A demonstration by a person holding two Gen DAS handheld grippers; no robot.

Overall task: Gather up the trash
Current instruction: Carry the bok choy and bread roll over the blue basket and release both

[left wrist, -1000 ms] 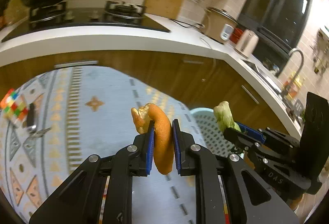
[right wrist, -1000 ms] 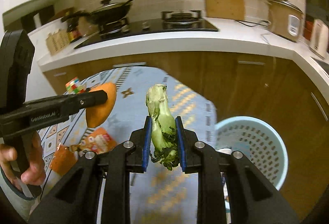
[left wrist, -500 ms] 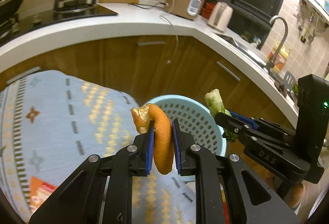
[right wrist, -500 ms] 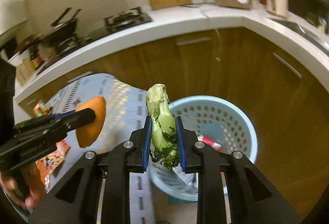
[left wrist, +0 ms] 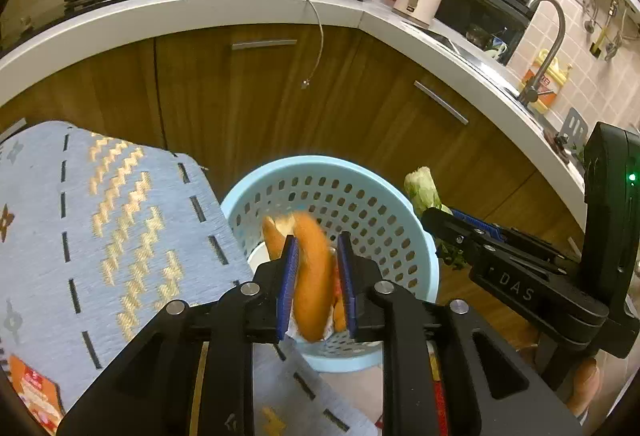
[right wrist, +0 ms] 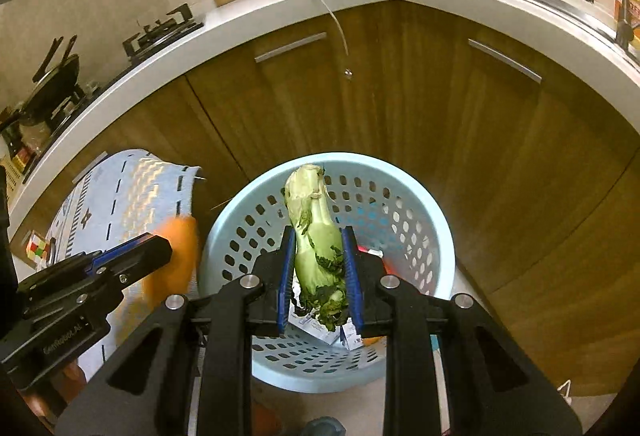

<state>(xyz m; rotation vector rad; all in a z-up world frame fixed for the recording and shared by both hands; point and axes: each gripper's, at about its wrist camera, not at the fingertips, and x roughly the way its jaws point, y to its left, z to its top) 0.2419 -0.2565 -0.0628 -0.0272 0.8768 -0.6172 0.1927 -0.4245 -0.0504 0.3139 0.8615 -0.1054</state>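
A light blue perforated basket (left wrist: pixel 332 172) (right wrist: pixel 400 172) stands on the floor by the wooden cabinets. My left gripper (left wrist: pixel 317 240) hovers over its near rim with an orange peel (left wrist: pixel 314 276) between the jaws. The jaws are opening; a gap shows beside the right pad and the blurred peel is sliding down. In the right wrist view this peel (right wrist: pixel 180 256) hangs at the left gripper's tip (right wrist: pixel 160 248), just left of the basket. My right gripper (right wrist: pixel 318 232) (left wrist: pixel 436 214) is shut on a green leafy vegetable stalk (right wrist: pixel 312 204) (left wrist: pixel 420 188) above the basket.
Paper and red scraps (right wrist: pixel 372 252) lie inside the basket. A blue patterned rug (left wrist: pixel 100 216) lies left of it, with an orange snack wrapper (left wrist: pixel 32 392) and a colour cube (right wrist: pixel 38 250). Cabinet doors (right wrist: pixel 400 96) and a dangling cable (left wrist: pixel 316 48) are behind it.
Both grippers have swung from above the rug to over the basket and dropped lower. The left jaws have widened, and the peel has slipped down between them.
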